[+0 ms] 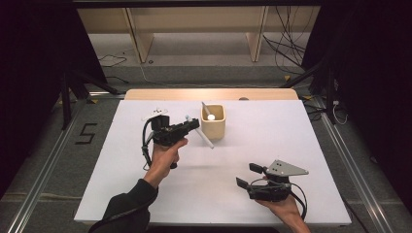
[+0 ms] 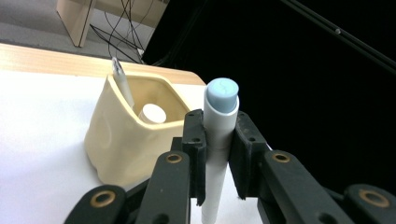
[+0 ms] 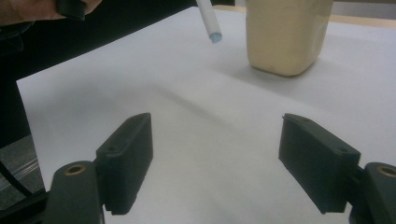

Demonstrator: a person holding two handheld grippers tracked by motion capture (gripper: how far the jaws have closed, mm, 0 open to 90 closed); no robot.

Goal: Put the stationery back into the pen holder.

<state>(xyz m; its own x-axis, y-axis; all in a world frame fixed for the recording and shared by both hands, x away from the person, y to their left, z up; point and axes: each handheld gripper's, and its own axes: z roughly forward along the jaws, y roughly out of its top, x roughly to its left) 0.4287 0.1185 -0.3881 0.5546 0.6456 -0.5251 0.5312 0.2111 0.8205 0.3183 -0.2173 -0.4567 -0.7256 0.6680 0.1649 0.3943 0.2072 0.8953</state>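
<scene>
Jaws on the left gripper (image 1: pixel 193 125) are clamped on a white pen (image 2: pixel 218 140) just beside the cream cup (image 1: pixel 214 127), so I'd tip it upright, probably blue end down, before dropping it in, while the right gripper (image 3: pixel 219 163) gapes empty over the surface (image 1: pixel 272 145).

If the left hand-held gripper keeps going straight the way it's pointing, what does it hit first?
Most likely the cream holder: it stands just ahead of the left hand-held gripper, slightly to one side in its own view. The white pen that it grips would probably touch first; depth is unclear.
</scene>
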